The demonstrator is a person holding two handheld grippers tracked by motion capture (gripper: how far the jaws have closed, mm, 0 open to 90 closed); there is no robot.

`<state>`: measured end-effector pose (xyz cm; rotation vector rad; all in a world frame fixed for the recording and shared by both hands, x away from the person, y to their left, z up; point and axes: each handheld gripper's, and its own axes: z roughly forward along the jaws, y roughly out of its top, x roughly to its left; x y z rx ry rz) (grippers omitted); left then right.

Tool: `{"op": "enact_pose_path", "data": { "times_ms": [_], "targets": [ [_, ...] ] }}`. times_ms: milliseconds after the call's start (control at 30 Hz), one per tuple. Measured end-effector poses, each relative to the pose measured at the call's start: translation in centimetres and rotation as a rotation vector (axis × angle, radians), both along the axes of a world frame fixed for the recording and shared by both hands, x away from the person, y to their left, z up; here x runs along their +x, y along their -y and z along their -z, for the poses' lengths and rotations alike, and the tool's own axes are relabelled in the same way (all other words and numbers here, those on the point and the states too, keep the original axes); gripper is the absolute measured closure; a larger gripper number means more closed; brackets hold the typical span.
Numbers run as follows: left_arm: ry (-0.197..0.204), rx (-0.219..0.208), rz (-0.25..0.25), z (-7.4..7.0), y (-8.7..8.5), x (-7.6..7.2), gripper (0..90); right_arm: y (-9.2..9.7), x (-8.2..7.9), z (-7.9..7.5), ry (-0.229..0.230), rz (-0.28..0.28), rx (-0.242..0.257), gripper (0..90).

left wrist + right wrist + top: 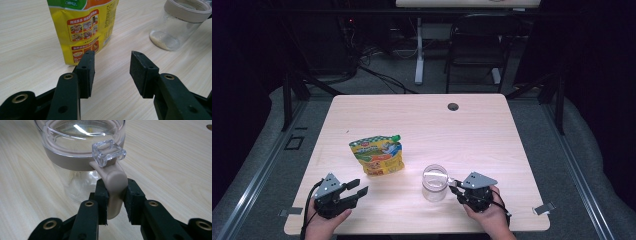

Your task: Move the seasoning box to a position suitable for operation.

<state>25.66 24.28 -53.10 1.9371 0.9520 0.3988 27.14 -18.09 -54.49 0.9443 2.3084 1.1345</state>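
Two grippers at the near edge of the table (pixel 492 115), one clamped on a jar's latch, the other empty.

On the right, the right gripper (pixel 115 195) has its jaws closed against both sides of the beige latch (pixel 114 187) that hangs down the near side of the clear jar (pixel 434 182); the jar stands upright, right of the table's middle and just beyond the jaws. On the left, the left gripper (pixel 112 67) rests with jaws well apart and nothing between them; a yellow pouch (pixel 377 155) lies just beyond its tips, left of the jar.
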Motion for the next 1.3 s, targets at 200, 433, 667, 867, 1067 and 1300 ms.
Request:
{"op": "enact_pose_path", "data": {
  "times_ms": [200,433,667,867,1067,1300],
  "targets": [
    [-0.006,-0.004,-0.015,0.0,-0.3,0.1,53.8,0.0,-0.3,0.0,0.003,-0.005,-0.005,74.1],
    [-0.004,-0.017,-0.016,-0.1,0.0,0.2,53.4,0.2,-0.3,0.1,-0.013,0.043,0.028,68.4],
    [0.000,0.003,-0.046,-0.3,0.8,0.4,53.6,1.1,0.1,0.1,-0.015,0.118,0.041,67.5],
    [-0.006,-0.007,-0.027,-0.4,1.3,0.8,52.6,1.7,-1.3,-0.6,-0.002,0.142,0.069,60.6],
    [-0.034,-0.035,0.014,-0.4,1.8,1.2,55.1,2.1,-2.6,-3.0,0.051,0.199,0.089,64.4],
    [-0.065,-0.060,0.050,-0.6,2.8,1.3,58.7,0.3,-1.1,-5.5,0.022,0.265,0.073,71.2]
  ]
}}
